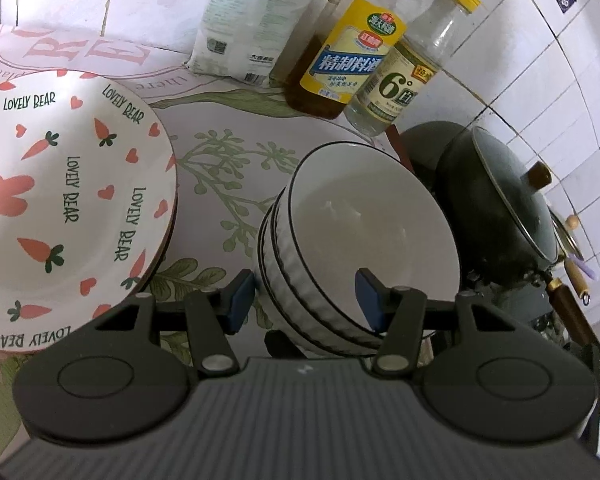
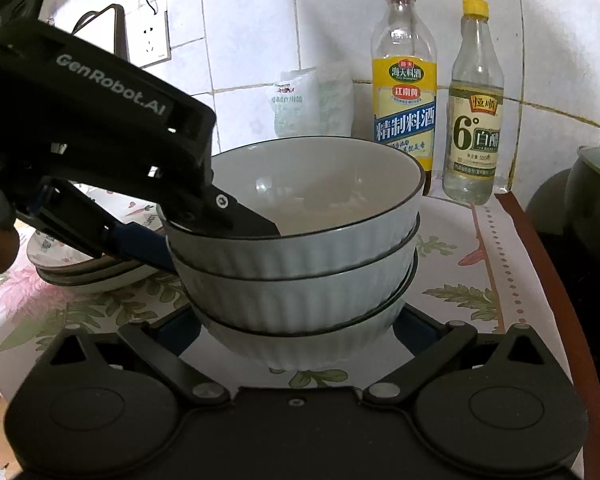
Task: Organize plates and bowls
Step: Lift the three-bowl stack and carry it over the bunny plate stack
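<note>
I read "LOVELY BEAR" repeated round the plate [image 1: 72, 184]. Left claw [image 2: 236, 216] housing says "GenRobot.AI". Yellow-label bottle [image 2: 405, 92]: "海天料酒", "江南黄", "精制料酒". Smaller bottle [image 2: 475, 120]: "恒顺", "6°", "白醋". Bag [image 1: 252, 20] by the wall has print and a barcode, too small to read. Tablecloth [image 1: 80, 48] lettering partial, unreadable.

Home kitchen: tiled wall [image 2: 260, 20], cooking-wine bottle [image 2: 405, 80], vinegar bottle [image 2: 475, 120], lidded wok [image 1: 500, 208] (floral tablecloth [image 1: 228, 152] underneath).
</note>
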{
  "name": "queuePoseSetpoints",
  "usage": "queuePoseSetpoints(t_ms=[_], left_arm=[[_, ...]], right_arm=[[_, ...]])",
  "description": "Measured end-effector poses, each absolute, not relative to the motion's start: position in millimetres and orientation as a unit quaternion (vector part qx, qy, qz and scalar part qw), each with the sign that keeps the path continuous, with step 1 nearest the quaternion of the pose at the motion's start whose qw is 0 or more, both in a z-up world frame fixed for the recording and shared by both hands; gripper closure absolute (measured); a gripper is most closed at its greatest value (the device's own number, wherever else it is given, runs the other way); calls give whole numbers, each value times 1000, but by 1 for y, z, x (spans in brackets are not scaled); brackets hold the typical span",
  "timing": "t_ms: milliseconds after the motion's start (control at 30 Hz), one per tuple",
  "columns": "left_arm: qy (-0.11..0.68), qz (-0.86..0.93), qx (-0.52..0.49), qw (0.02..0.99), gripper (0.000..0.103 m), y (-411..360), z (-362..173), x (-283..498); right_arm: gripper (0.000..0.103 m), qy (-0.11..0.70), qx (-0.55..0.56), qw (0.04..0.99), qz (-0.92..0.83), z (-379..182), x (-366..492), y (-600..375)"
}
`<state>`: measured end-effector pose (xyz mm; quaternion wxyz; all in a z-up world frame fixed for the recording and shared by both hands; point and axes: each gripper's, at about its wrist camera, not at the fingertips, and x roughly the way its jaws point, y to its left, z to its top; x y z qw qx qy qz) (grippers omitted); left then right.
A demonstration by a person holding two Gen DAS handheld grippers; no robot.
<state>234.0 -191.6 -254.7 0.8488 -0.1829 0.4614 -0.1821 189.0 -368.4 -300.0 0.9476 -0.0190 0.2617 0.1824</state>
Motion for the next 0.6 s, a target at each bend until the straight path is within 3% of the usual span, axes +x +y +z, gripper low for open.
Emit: queuePoseSetpoints(t_ms=[600], left_arm=[[452, -212, -161, 851, 50, -167, -223, 203]], right_arm=[[0, 259, -25, 951, 165, -256, 157, -343]])
